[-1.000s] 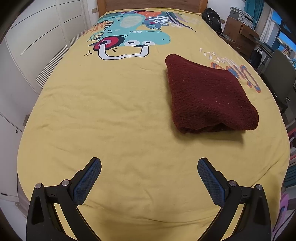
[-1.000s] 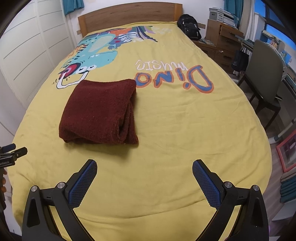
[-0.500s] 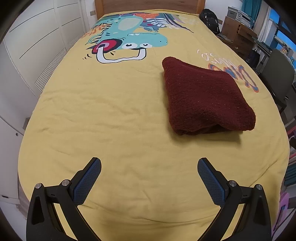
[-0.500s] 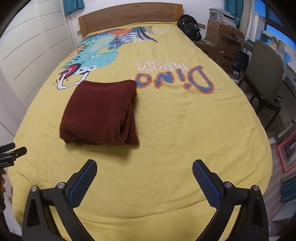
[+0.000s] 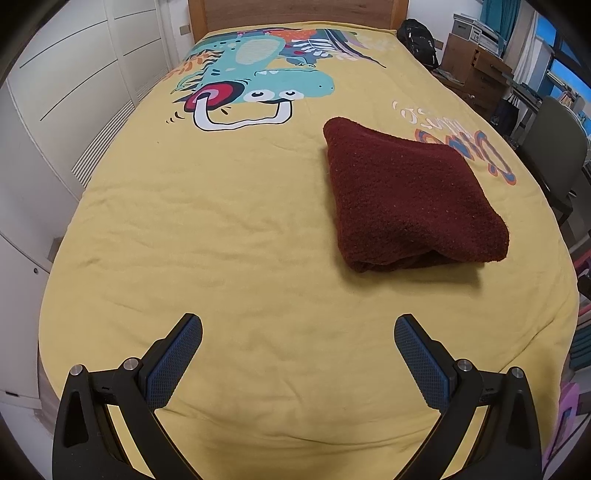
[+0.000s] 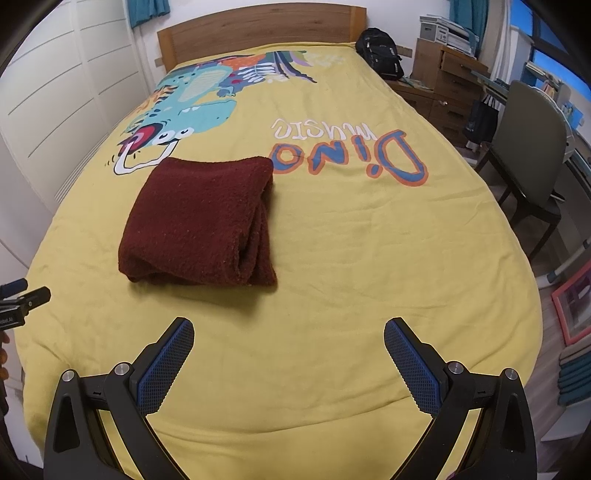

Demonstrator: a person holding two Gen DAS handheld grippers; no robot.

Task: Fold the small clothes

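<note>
A dark red fleecy garment (image 5: pixel 406 199) lies folded into a thick rectangle on the yellow bedspread (image 5: pixel 221 221). It also shows in the right wrist view (image 6: pixel 199 221), with the folded layers open toward the near right. My left gripper (image 5: pixel 298 332) is open and empty above the bed's near end, well short of the garment and to its left. My right gripper (image 6: pixel 289 334) is open and empty, near the foot of the bed, just short of the garment. The left gripper's tip (image 6: pixel 22 299) shows at the right wrist view's left edge.
The bedspread carries a dinosaur print (image 6: pixel 184 114) and "Dino music" lettering (image 6: pixel 351 155). A wooden headboard (image 6: pixel 258 33) stands at the far end. White wardrobe doors (image 5: pixel 74 92) line the left side. A grey chair (image 6: pixel 528 155), wooden drawers (image 6: pixel 450 85) and a black backpack (image 6: pixel 380 51) stand on the right.
Both grippers have stayed open and empty. The left wrist view has shifted slightly, so the garment sits a little lower and nearer. The garment itself has not moved.
</note>
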